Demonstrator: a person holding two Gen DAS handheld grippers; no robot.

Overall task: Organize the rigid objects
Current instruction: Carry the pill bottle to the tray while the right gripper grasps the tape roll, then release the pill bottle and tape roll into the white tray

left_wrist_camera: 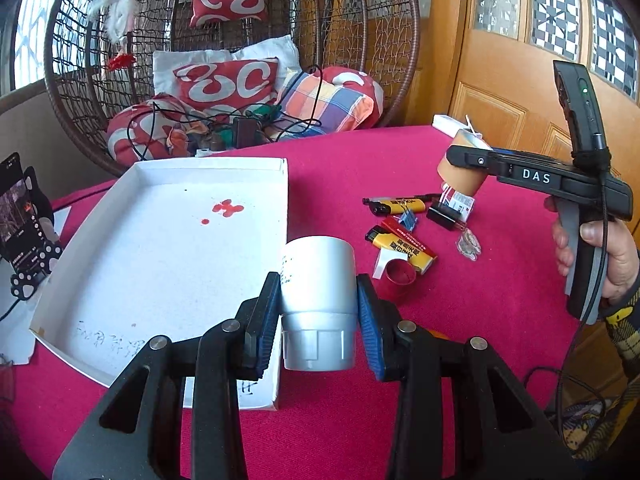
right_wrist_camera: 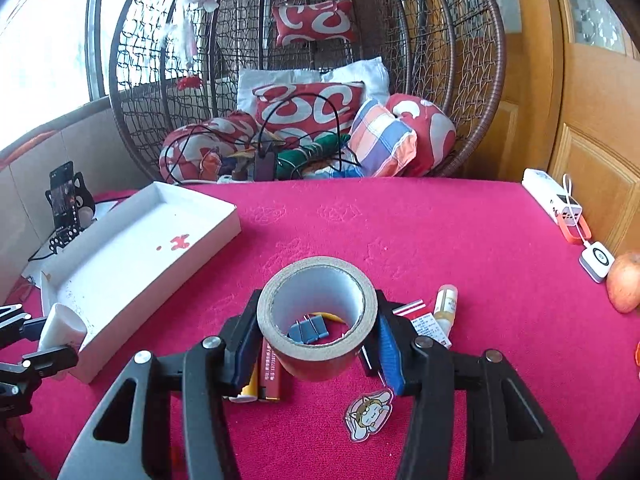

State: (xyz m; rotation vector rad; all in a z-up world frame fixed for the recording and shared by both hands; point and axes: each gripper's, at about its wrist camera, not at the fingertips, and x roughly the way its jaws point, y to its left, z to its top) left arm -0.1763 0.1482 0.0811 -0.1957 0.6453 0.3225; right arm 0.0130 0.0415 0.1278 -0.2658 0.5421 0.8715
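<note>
The left tool [left_wrist_camera: 318, 312] grips a silver cup [left_wrist_camera: 318, 300] beside the white tray [left_wrist_camera: 160, 240]. The right tool [right_wrist_camera: 316, 344] grips a tape roll [right_wrist_camera: 316, 316] above the red worktop [right_wrist_camera: 440, 240].

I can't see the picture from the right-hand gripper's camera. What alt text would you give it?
The right gripper clamps a roll of brown tape above a red tablecloth, with lighters, a blue binder clip and a cartoon sticker scattered beneath. To the left sits a white tray, where the left gripper holds a white cup.
</note>
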